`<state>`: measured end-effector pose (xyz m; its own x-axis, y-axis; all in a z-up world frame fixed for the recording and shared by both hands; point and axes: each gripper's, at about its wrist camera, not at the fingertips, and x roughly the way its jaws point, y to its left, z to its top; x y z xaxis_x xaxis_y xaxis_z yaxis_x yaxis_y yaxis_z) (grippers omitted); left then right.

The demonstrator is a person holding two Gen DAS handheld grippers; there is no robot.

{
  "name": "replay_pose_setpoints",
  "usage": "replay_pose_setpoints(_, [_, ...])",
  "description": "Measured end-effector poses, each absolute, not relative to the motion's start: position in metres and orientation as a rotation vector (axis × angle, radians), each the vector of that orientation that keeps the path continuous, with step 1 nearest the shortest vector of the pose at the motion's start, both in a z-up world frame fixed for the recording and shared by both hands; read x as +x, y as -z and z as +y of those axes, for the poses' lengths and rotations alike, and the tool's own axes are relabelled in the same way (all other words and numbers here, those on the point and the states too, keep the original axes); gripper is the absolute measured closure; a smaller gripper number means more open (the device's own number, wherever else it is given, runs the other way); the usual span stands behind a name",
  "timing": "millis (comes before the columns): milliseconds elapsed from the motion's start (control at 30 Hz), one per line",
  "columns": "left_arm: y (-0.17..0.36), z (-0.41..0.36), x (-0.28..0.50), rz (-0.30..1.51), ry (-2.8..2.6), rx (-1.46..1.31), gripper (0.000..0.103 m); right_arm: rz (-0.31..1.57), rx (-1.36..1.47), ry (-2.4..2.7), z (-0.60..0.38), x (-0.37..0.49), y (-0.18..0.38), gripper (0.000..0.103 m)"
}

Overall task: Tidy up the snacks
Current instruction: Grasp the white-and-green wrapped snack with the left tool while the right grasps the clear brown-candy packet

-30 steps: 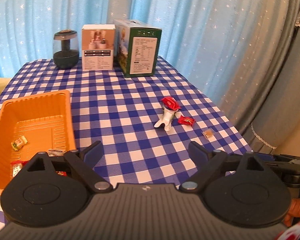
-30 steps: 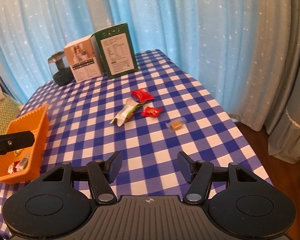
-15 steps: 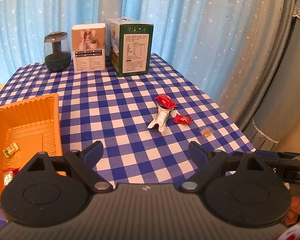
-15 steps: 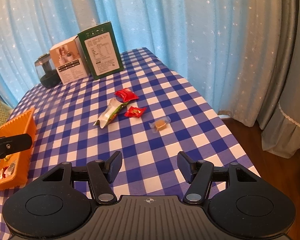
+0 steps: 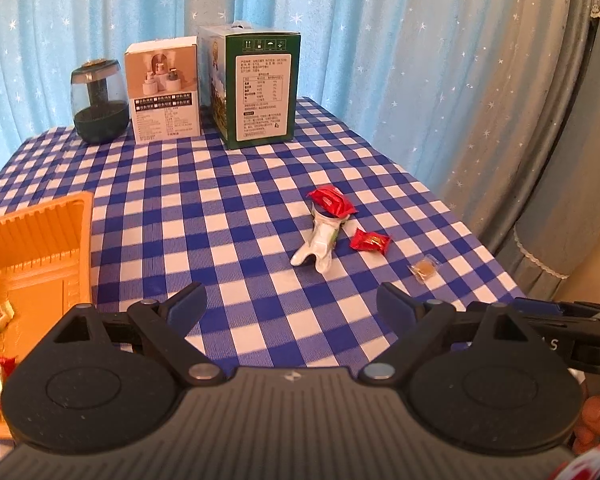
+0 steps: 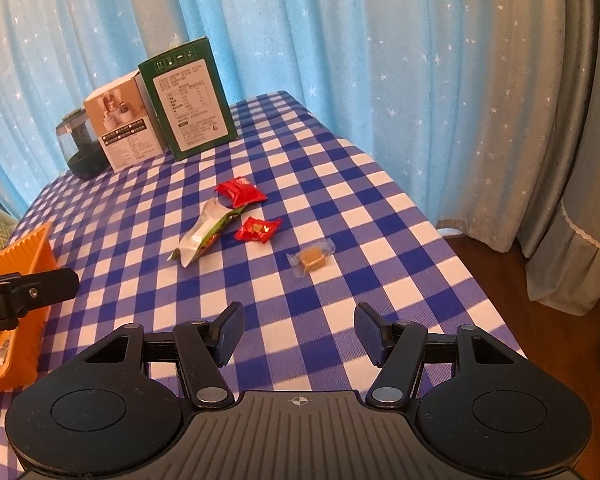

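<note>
Loose snacks lie on the blue checked tablecloth: a red packet (image 6: 241, 192), a white and green pouch (image 6: 204, 234), a small red candy (image 6: 259, 229) and a clear-wrapped brown candy (image 6: 313, 259). In the left wrist view the same red packet (image 5: 331, 200), pouch (image 5: 320, 242), red candy (image 5: 369, 241) and brown candy (image 5: 424, 268) show. An orange tray (image 5: 36, 256) at the left holds a few wrapped snacks. My left gripper (image 5: 292, 308) is open and empty near the tray's right side. My right gripper (image 6: 298, 332) is open and empty, short of the brown candy.
At the table's far end stand a green box (image 5: 256, 88), a white box (image 5: 162, 92) and a dark glass jar (image 5: 98, 102). Blue starred curtains hang behind. The table's right edge (image 6: 452, 240) drops to a wooden floor.
Both grippers have shifted right and slightly closer to the loose snacks; the tray has slid further toward the left edge of both views. Both stay open.
</note>
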<state>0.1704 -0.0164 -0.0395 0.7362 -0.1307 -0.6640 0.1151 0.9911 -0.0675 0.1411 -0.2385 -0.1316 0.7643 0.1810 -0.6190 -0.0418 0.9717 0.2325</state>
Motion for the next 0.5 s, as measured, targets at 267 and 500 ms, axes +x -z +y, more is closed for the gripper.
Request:
replay_pose_setpoints(267, [0.058,-0.026,0.202,0.744,0.155,0.017,0.012,0.64,0.198,-0.143,-0.243,0.171,0.147,0.042])
replay_pose_setpoints(500, [0.073,-0.034,0.226,0.762,0.167,0.025,0.012,0.647,0.252,-0.182,-0.247,0.205,0.164,0.043])
